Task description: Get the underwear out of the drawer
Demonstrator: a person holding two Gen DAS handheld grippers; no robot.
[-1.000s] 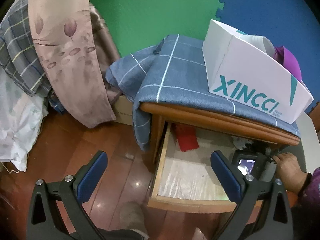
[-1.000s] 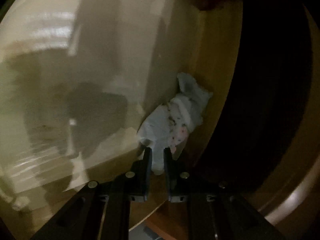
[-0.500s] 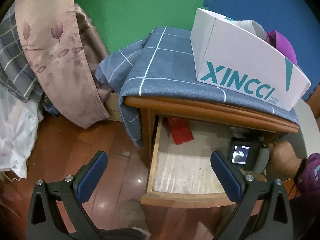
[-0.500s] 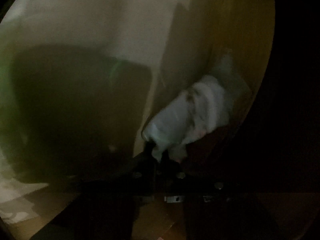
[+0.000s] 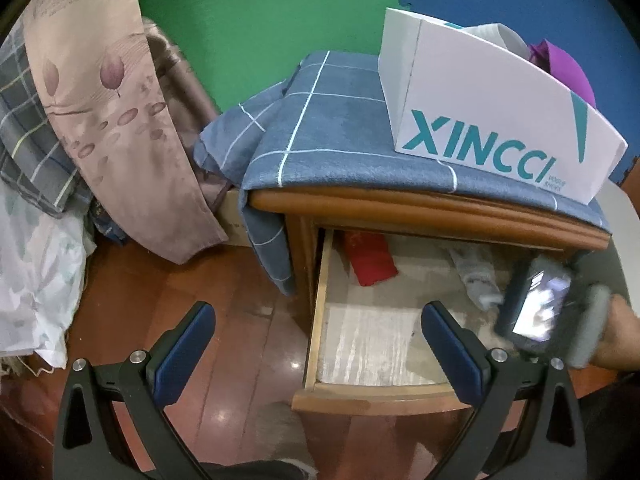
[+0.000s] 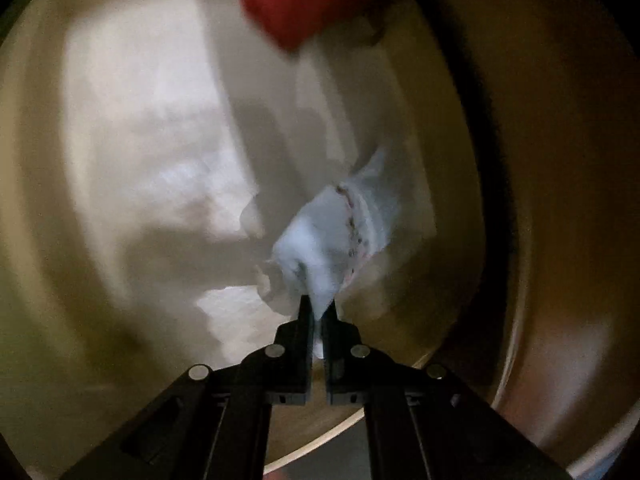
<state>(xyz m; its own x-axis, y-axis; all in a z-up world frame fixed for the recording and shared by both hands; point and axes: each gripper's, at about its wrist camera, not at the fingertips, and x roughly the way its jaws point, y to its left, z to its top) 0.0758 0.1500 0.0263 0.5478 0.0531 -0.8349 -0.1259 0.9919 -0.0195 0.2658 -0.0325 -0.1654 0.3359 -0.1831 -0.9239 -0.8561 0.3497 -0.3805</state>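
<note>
The wooden drawer stands pulled open under the nightstand top. My right gripper is shut on pale blue underwear and holds it lifted over the drawer's pale liner. In the left wrist view the same underwear hangs at the drawer's right side, by the right gripper's body and screen. A red garment lies at the back left of the drawer; it also shows in the right wrist view. My left gripper is open and empty, in front of the drawer over the floor.
A white XINCCI box with purple cloth sits on a blue checked cloth over the nightstand. Hanging bedding and a white bag crowd the left. Red-brown wood floor lies in front.
The right gripper has pulled the pale blue underwear away from the drawer's right wall and back toward the front. The left gripper's view has shifted slightly; its jaws stay open.
</note>
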